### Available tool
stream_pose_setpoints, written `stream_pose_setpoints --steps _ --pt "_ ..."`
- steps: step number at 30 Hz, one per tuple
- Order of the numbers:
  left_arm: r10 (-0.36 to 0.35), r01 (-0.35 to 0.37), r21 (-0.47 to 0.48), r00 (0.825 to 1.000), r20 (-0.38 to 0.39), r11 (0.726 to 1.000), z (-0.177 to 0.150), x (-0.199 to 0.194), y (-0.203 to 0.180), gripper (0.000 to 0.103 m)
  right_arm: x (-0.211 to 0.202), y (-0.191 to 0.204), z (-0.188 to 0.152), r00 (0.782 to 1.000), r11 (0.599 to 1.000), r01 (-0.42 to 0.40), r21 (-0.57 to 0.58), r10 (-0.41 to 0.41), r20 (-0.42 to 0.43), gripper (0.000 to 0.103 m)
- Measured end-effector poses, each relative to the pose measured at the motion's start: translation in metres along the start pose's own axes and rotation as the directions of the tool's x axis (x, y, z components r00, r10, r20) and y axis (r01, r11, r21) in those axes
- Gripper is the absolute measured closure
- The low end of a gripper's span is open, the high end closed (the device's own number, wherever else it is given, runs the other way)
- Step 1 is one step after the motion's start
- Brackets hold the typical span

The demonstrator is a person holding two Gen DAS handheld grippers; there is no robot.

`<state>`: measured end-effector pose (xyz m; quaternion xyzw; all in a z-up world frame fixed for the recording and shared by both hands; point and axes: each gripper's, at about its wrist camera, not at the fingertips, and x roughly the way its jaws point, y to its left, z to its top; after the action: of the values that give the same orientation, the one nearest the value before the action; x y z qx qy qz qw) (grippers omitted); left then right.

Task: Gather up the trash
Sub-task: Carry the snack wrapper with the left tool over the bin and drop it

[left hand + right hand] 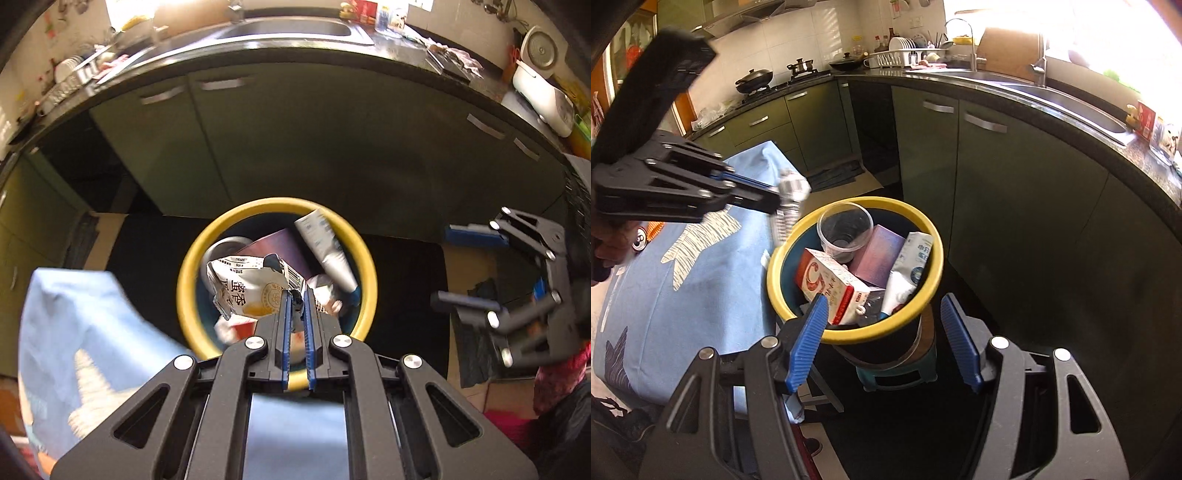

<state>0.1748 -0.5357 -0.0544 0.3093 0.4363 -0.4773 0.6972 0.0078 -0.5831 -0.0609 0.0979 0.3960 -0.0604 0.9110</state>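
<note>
The left gripper [297,299] was seen clamped tight on a crumpled snack wrapper [246,286], white with orange print, which was held over the mouth of the yellow-rimmed trash bin [184,295]. In the right wrist view the same wrapper [790,192] was shown pinched at the fingertips of the left gripper [777,201], hanging just above the bin's far-left rim [849,334]; it was blurred there, so its lower edge may or may not have been touching the rim.

The right gripper [884,339] was held released, its blue pads [809,343] standing well apart with nothing pressed between them, and it was pointed down at the near side of the bin. From the left wrist view it [476,266] was seen off to the right of the bin, jaws spread.

Inside the bin several items were already collected: a clear plastic cup [845,230], a red and white carton [831,288], a purple box [877,258] and a white tube [908,269] leaning against the right wall. The bin was seen resting on a small green stool [897,373] over a dark floor mat [923,424].

A table covered with a light blue cloth [701,280] was placed just beside the bin on its left. Behind, green cabinets [1015,206] were topped by a dark counter with a steel sink [1082,107].
</note>
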Motion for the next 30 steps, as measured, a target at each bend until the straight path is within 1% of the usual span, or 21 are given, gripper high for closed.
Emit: stream_pose_setpoints --steps 2,6,8,9,11,13,15,16,17,19,20,21,22,24,26,28,30 --pt "-0.021 0.021 0.009 1.000 -0.013 1.000 0.007 0.024 -0.001 0.095 0.000 -0.007 -0.001 1.000 1.000 0.001 0.010 -0.001 0.003 0.042" --pt "-0.054 0.053 -0.009 0.997 -0.049 0.999 0.014 0.054 -0.007 0.093 0.000 -0.015 -0.003 1.000 1.000 0.004 0.024 -0.004 0.001 0.042" --pt "-0.055 0.054 -0.018 0.997 -0.045 0.998 0.016 0.061 -0.006 0.085 0.001 -0.018 -0.003 1.000 1.000 0.006 0.031 -0.006 -0.001 0.042" --pt "-0.058 0.058 -0.024 0.998 -0.036 0.998 0.016 0.061 -0.005 0.082 0.002 -0.018 -0.003 1.000 0.999 0.005 0.033 -0.005 -0.002 0.042" --pt "-0.063 0.062 -0.037 0.998 -0.023 0.997 0.012 0.055 -0.001 0.066 0.002 -0.017 -0.003 1.000 0.999 0.002 0.033 -0.002 -0.005 0.042" --pt "-0.067 0.067 -0.049 0.998 0.003 0.997 0.007 0.043 0.005 0.060 0.002 -0.015 -0.003 1.000 1.000 0.003 0.031 -0.003 -0.005 0.042" --pt "-0.068 0.070 -0.068 0.997 0.039 0.995 -0.002 0.026 0.012 0.059 0.002 -0.013 -0.003 1.000 1.000 -0.001 0.028 0.001 -0.003 0.042" --pt "-0.070 0.075 -0.081 0.996 0.055 0.994 -0.005 0.020 0.014 0.056 0.001 -0.010 -0.002 1.000 1.000 -0.002 0.026 0.003 -0.001 0.042" --pt "-0.074 0.082 -0.101 0.994 0.079 0.992 -0.013 0.009 0.019 0.052 0.001 -0.008 -0.002 1.000 1.000 -0.004 0.022 0.004 0.000 0.042" --pt "-0.063 0.080 -0.136 0.990 0.128 0.987 -0.032 -0.016 0.032 0.049 0.001 -0.003 0.000 1.000 1.000 -0.009 0.012 0.009 0.002 0.042" --pt "-0.053 0.077 -0.152 0.987 0.154 0.985 -0.043 -0.028 0.039 0.047 0.000 0.001 0.001 1.000 1.000 -0.013 0.002 0.013 0.003 0.041" --pt "-0.038 0.071 -0.173 0.981 0.189 0.982 -0.061 -0.045 0.047 0.045 0.000 0.006 0.002 1.000 1.000 -0.018 -0.008 0.018 0.004 0.041" --pt "-0.022 0.063 -0.190 0.977 0.212 0.980 -0.073 -0.056 0.052 0.041 0.000 0.011 0.003 1.000 1.000 -0.022 -0.019 0.022 0.004 0.040" --pt "0.026 0.032 -0.223 0.966 0.256 0.974 -0.103 -0.077 0.061 0.036 0.001 0.024 0.007 0.999 0.998 -0.032 -0.048 0.033 0.002 0.039" --pt "0.091 -0.012 -0.263 0.952 0.292 0.965 -0.142 -0.097 0.071 0.030 0.004 0.040 0.014 0.999 0.996 -0.046 -0.081 0.046 -0.003 0.039" --pt "0.153 -0.053 -0.317 0.941 0.300 0.947 -0.183 -0.111 0.079 0.028 0.010 0.060 0.022 0.998 0.990 -0.066 -0.126 0.064 -0.014 0.039" --pt "0.208 -0.090 -0.375 0.934 0.289 0.923 -0.226 -0.123 0.088 0.028 0.016 0.081 0.030 0.996 0.982 -0.088 -0.170 0.084 -0.027 0.039"
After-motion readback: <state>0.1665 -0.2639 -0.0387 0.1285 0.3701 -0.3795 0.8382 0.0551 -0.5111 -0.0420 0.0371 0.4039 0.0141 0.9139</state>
